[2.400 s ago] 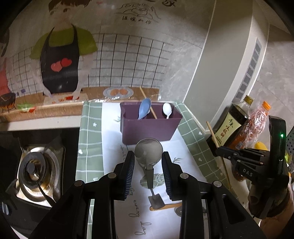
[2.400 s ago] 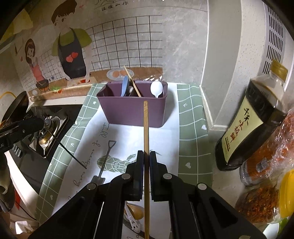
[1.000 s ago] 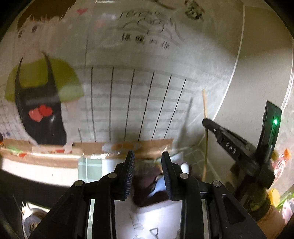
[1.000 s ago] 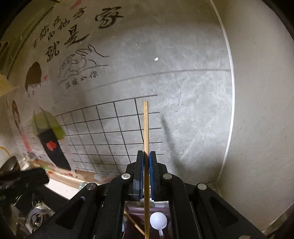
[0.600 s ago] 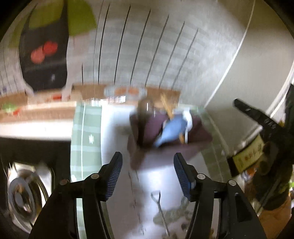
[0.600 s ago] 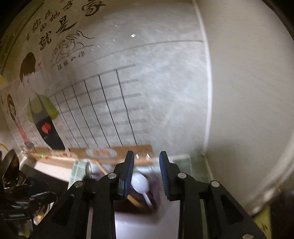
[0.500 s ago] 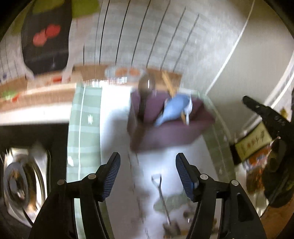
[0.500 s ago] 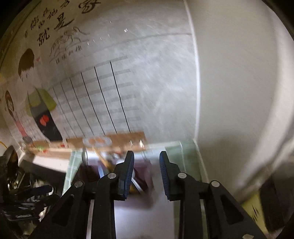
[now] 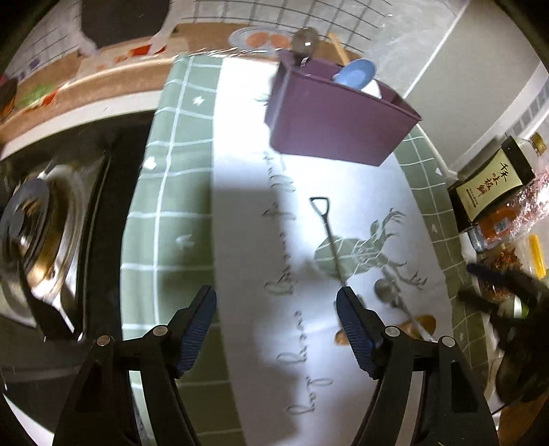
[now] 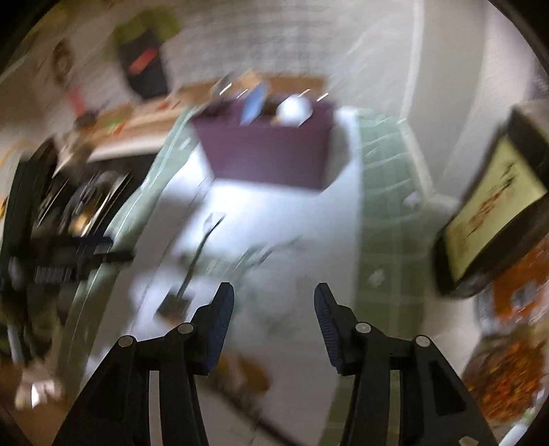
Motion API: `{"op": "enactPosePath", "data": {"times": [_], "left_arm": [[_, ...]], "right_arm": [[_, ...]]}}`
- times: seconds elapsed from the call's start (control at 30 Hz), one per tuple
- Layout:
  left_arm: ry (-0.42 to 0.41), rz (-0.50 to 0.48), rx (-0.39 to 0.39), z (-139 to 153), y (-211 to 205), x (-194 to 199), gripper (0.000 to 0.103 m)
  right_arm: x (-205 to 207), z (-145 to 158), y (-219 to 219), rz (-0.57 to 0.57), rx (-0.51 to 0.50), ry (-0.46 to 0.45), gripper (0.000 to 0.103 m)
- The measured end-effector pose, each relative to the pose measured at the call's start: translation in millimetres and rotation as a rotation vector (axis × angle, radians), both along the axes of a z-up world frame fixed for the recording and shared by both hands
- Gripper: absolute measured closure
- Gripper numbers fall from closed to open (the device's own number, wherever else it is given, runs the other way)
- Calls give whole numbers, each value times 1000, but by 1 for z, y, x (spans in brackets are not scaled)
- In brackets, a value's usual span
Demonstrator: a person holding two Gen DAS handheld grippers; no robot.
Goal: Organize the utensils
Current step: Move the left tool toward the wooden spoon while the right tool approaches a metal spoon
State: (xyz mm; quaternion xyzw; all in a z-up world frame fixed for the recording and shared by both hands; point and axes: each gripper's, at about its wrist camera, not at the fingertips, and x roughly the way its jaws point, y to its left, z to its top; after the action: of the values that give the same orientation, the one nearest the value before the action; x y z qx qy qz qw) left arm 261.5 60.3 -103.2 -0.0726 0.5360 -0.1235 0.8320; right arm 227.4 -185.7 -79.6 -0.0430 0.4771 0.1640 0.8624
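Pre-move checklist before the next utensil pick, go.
1. left gripper empty, jaws opening: ok.
2. right gripper empty, jaws opening: ok.
3. Purple holder upright on the mat: ok.
4. Shovel-handled utensil lying free on the mat: ok.
5. Metal spoon clear of the wooden spoon: cannot tell.
6. Right wrist view sharp enough to aim: not ok, blurred.

A green-checked mat [image 9: 171, 206] with a white printed middle covers the worktop. Left of the mat sits a steel gas burner [image 9: 31, 219] in a dark hob. Behind the mat, the wall [image 9: 240, 10] carries a black-lined tile pattern and a cartoon sticker. Right of the mat stands a pale panel [image 9: 480, 61].
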Motion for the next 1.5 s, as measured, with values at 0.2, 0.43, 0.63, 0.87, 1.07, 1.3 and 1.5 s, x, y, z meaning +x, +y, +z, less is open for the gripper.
{"op": "enactPosePath", "data": {"times": [0.2,0.43,0.63,0.87,1.07,1.3,1.5], "left_arm": [[7,58,3,-1,21,-11,29],[23,83,-1,-4,30,-21,28],[52,35,8,-11,13,-32,28],[74,-86,15,-16,-33,-43,28],[74,-169,9,-17,-80,-39,28],[-21,-400,37,-6,-138,-43,28],[21,-487,33,-15,-157,-26,56]], "right_arm": [[-21,-23,31,114,-25,53,57],[4,-46,38,51,-53,75,65],[20,-62,43,32,-88,81,80],[17,-57,5,-86,-101,85,99],[4,-50,-49,-234,-77,78,99],[-7,-42,-77,-300,-45,64,99],[-18,-40,-88,-308,-29,65,99]]}}
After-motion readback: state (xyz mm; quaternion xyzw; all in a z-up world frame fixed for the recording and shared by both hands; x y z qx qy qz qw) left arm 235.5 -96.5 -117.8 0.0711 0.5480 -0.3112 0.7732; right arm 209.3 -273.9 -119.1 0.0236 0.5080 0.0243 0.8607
